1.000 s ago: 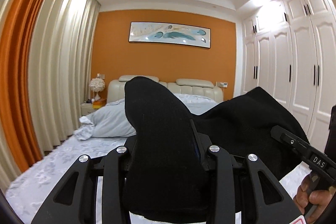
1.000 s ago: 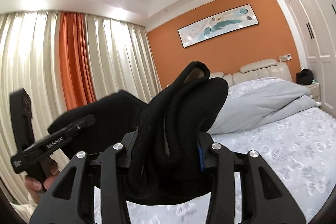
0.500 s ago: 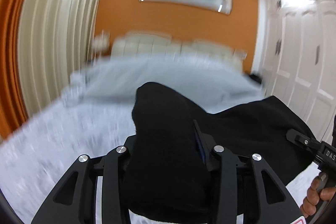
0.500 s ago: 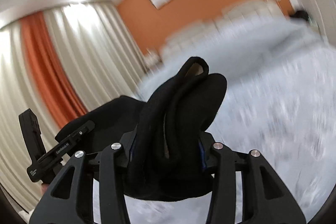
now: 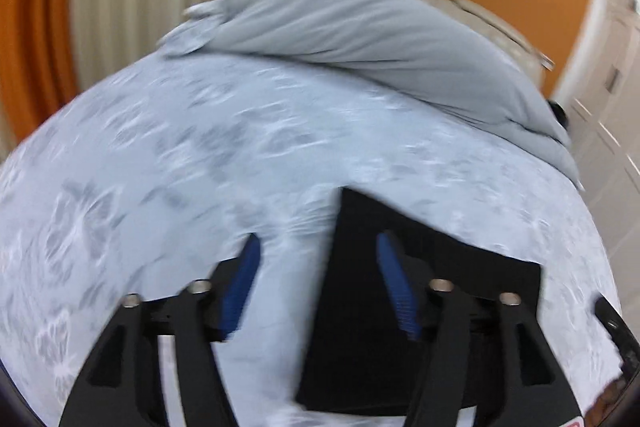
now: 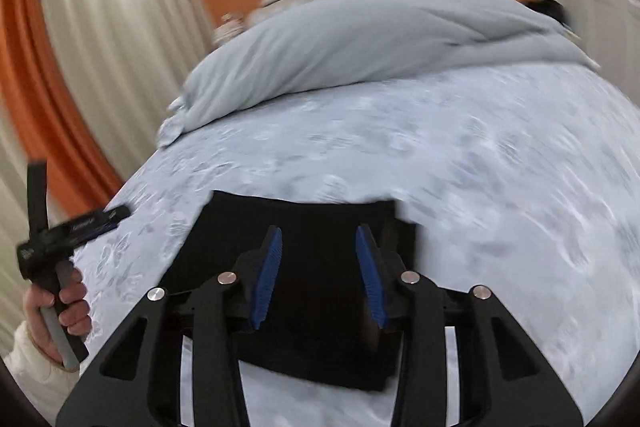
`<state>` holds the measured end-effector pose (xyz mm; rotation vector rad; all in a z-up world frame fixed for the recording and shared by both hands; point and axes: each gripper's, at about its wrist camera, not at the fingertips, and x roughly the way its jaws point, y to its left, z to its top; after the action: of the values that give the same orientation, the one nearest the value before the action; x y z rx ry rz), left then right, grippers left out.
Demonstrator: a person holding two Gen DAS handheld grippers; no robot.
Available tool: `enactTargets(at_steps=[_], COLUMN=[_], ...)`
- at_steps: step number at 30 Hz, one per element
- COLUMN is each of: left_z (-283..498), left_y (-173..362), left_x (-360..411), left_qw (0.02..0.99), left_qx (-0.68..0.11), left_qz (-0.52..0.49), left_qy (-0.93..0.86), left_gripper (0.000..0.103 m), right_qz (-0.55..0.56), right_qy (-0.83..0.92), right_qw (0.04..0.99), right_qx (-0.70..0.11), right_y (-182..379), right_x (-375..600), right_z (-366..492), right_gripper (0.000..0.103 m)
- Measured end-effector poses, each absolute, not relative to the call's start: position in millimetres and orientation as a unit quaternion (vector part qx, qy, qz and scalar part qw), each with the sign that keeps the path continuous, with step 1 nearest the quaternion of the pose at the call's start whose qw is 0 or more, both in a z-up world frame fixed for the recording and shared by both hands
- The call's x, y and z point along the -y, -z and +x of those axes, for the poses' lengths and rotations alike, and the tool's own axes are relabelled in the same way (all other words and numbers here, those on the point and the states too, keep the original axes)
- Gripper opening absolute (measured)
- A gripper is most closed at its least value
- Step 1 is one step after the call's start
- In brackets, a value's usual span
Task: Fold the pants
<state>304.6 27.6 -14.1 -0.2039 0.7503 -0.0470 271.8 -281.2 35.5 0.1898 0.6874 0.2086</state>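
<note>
Left wrist view: pants (image 5: 432, 259) laid flat on bed (image 5: 160, 163), lower right of frame, for folding.
Left gripper (image 5: 316, 291): jaws opening, nothing pinched.
Right gripper (image 6: 319, 277): spread above pants, jaws closing, nothing pinched.

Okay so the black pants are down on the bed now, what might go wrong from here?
1. The right gripper hangs right over the folded pants with its jaws closing, so it might snag the top layer and undo the fold.
2. The left gripper, jaws opening, straddles the pants' left edge and might drag it when pulling away.
3. The bedspread looks soft, so the stack may shift.
</note>
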Motion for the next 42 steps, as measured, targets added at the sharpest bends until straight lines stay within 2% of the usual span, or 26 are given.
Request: enactTargets(at_steps=[2,4,6,7,8,9,13,17,18,19,20,21,22,23,24,26,27,28,29,31,33,34,36,38,39,42], left_z=[310,322,342,347,339,330,304,304,304,303,303,302,300,293,287,273,267,264,263,255,245,241,224,215,215,230], left_y=[21,50,101,113,112,105,92,126,128,131,130,128,121,107,96,83,85,95,106,118,104,92,58,44,48,98], left_x=[7,27,40,34,19,4,-43,-42,-38,-33,-30,-28,-28,-29,-31,-38,-40,-42,-39,-37,-35,-31,-24,-7,2,15], left_qw=[0.928,0.918,0.879,0.868,0.878,0.886,0.885,0.851,0.846,0.849,0.849,0.843,0.837,0.84,0.841,0.839,0.834,0.829,0.827,0.839,0.851,0.856,0.891,0.908,0.908,0.879], left_qx=[-0.367,-0.393,-0.473,-0.493,-0.474,-0.46,-0.445,-0.504,-0.507,-0.501,-0.501,-0.504,-0.509,-0.506,-0.503,-0.503,-0.513,-0.527,-0.537,-0.526,-0.51,-0.503,-0.44,-0.406,-0.408,-0.469], left_qz=[-0.059,-0.012,0.033,0.032,-0.008,-0.036,-0.109,-0.119,-0.129,-0.132,-0.129,-0.141,-0.15,-0.146,-0.141,-0.136,-0.13,-0.12,-0.101,-0.081,-0.073,-0.066,-0.052,-0.015,0.003,0.049], left_qy=[0.041,0.05,0.056,0.055,0.063,0.055,0.075,0.088,0.1,0.107,0.108,0.127,0.134,0.132,0.143,0.155,0.155,0.146,0.132,0.114,0.097,0.1,0.098,0.101,0.099,0.073], left_gripper=[0.083,0.087,0.087,0.088,0.088,0.087,0.092,0.092,0.092,0.09,0.074,0.058,0.039,0.027,0.025,0.025,0.028,0.036,0.047,0.059,0.059,0.057,0.058,0.076,0.077,0.075], right_qz=[0.071,0.059,0.076,0.071,0.075,0.101,0.174,0.26,0.259,0.251,0.248,0.248,0.235,0.22,0.207,0.201,0.2,0.198,0.215,0.272,0.229,0.183,0.118,0.093,0.073,0.062], right_qy=[-0.071,-0.034,-0.046,-0.013,0.005,-0.001,-0.042,-0.088,-0.089,-0.08,-0.088,-0.099,-0.104,-0.111,-0.122,-0.134,-0.127,-0.113,-0.094,-0.093,-0.067,-0.059,-0.069,-0.081,-0.074,-0.025], right_qw=[0.92,0.895,0.907,0.907,0.905,0.905,0.885,0.834,0.83,0.832,0.837,0.839,0.843,0.847,0.851,0.85,0.847,0.841,0.83,0.823,0.847,0.877,0.902,0.902,0.896,0.887], right_qx=[-0.379,-0.44,-0.411,-0.415,-0.42,-0.413,-0.43,-0.478,-0.487,-0.489,-0.479,-0.474,-0.473,-0.471,-0.467,-0.468,-0.477,-0.491,-0.507,-0.49,-0.475,-0.44,-0.409,-0.414,-0.432,-0.456], right_y=[-4,31,37,29,23,15,19,55,63,67,63,55,42,33,21,17,28,41,62,59,25,-1,-29,-27,-14,30], right_x=[268,272,286,292,296,307,330,323,319,314,310,307,303,299,295,296,302,308,319,331,323,310,281,261,252,266], right_z=[292,300,287,278,272,257,233,237,238,239,237,234,230,226,218,208,203,202,203,193,183,175,169,174,183,193], right_gripper=[0.039,0.039,0.041,0.048,0.066,0.073,0.079,0.079,0.068,0.065,0.044,0.036,0.034,0.033,0.033,0.035,0.041,0.047,0.063,0.064,0.046,0.045,0.018,0.012,0.006,0.0])
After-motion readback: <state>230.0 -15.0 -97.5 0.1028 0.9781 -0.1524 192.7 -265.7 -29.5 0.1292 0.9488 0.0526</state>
